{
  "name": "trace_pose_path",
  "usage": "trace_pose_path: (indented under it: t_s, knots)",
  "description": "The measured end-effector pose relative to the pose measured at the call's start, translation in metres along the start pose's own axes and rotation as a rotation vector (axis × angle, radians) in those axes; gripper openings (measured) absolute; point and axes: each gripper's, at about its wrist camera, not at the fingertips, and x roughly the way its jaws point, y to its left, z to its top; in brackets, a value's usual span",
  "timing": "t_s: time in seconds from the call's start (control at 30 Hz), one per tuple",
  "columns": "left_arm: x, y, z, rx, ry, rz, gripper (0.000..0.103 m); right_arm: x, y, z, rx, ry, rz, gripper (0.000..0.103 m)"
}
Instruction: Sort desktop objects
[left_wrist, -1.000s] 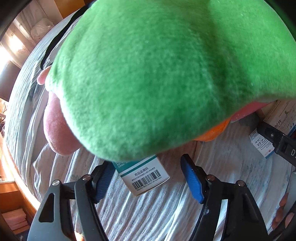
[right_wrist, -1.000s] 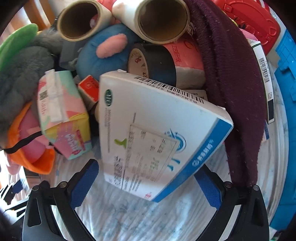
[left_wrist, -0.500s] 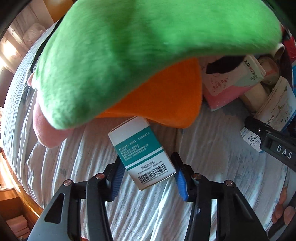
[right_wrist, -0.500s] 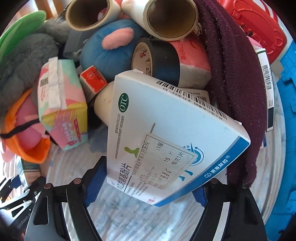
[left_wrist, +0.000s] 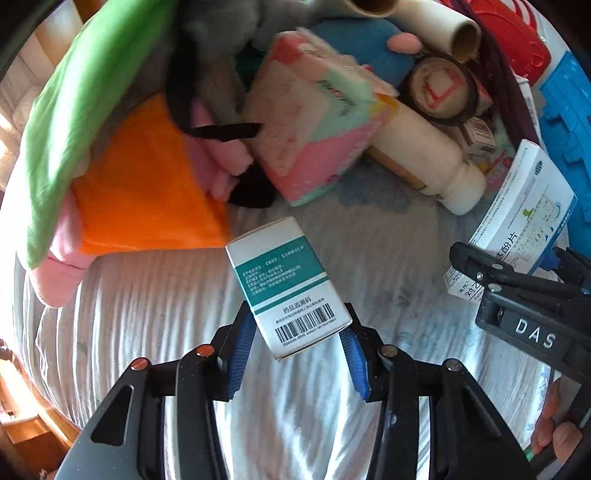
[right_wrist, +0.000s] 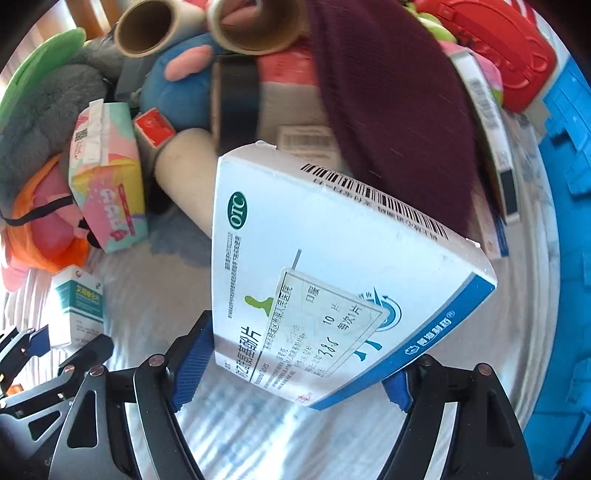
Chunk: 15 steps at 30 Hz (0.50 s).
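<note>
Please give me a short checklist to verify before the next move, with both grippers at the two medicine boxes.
1. Left gripper shut on teal box: ok.
2. Right gripper shut on blue box: ok.
3. Blue box held level: not ok, tilted.
4. Boxes apart from each other: ok.
5. Teal box free of the plush toy: ok.
6. Drop-off place in view: cannot tell.

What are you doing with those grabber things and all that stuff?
A person is sorting a heap of things on a striped cloth, with a gripper in each hand. The left gripper has just closed its fingers on a small teal and white medicine box. The right gripper has closed on a bigger blue and white medicine box. Plush toys, a tissue pack and cardboard rolls are piled behind.
</note>
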Motion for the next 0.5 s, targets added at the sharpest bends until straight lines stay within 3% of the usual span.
trace_pose_path:
  t_s: [0.5]
  knots:
    - [-0.023,-0.094,-0.037,0.194,-0.048,-0.043,0.045,-0.041,-0.056,-0.039,0.116,-0.038,-0.041,0.079]
